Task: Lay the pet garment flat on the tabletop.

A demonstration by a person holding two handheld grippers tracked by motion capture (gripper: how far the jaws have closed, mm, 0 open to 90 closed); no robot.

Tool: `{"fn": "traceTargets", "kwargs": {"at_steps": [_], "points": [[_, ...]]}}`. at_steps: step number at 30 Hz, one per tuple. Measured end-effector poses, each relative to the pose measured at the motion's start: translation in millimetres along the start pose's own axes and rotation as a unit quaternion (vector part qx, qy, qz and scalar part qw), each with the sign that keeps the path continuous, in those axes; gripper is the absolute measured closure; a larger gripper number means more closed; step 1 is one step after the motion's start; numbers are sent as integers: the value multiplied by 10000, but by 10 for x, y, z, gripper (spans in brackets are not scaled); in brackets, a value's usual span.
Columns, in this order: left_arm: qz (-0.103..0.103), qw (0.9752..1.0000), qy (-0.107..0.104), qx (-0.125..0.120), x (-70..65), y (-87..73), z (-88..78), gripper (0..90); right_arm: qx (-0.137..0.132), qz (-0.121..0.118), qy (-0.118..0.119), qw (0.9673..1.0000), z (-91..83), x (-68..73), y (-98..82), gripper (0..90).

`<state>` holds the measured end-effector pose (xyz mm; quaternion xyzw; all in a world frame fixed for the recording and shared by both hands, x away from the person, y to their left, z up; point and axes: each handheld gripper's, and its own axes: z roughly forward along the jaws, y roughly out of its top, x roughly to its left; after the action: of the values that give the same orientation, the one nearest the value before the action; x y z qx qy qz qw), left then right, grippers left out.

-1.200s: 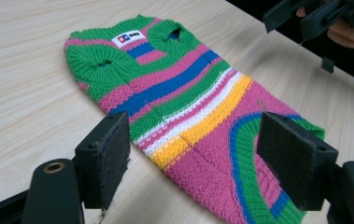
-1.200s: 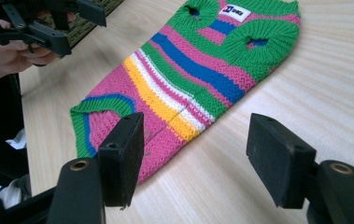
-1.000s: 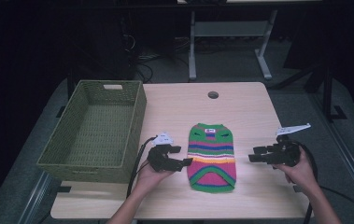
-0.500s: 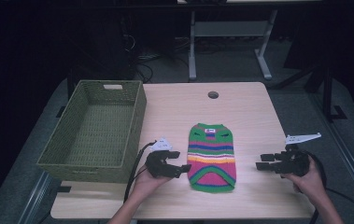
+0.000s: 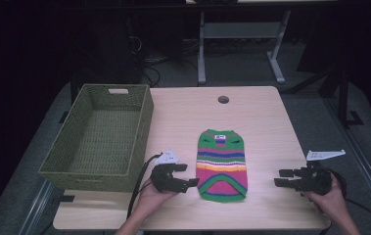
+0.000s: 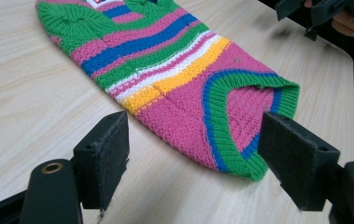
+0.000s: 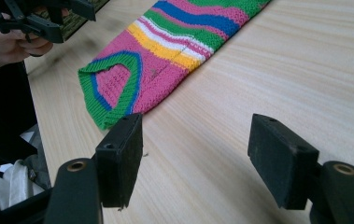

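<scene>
Shifted outward and nearer the bench edge: right tool [image 5: 285,177], jaws spread, empty, well apart from the striped sweater [image 5: 221,164]. Left tool [image 5: 185,176] just beside the sweater's hem, jaws spread too. Sweater flat on the pale wood bench [image 5: 261,122], green basket [image 5: 100,134] at its left. Dark room behind, grey floor, metal frame legs.

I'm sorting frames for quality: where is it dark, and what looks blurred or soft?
High view: the table is evenly lit, the room behind nearly black. Left gripper view: the striped sweater is sharp, while the other hand's tongs at top right look soft. Right gripper view: the near table grain is crisp, the far tongs at top left are blurred.
</scene>
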<state>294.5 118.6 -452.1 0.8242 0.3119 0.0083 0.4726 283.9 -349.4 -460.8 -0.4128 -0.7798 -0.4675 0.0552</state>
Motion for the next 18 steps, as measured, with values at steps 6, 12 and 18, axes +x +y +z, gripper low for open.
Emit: {"fn": "traceTargets", "kwargs": {"at_steps": [6,12,18], "points": [[-45,10000,-17,-41,-18,-49,-43,246,-7,-68,-58,10000,-19,72,-64,333],[-73,9999,-29,-91,-47,-101,-112,244,-63,-166,-96,9998,-36,166,-129,328],[-84,9999,-48,-114,-84,-157,-163,243,-45,-251,-154,9996,-35,257,-199,323]]}}
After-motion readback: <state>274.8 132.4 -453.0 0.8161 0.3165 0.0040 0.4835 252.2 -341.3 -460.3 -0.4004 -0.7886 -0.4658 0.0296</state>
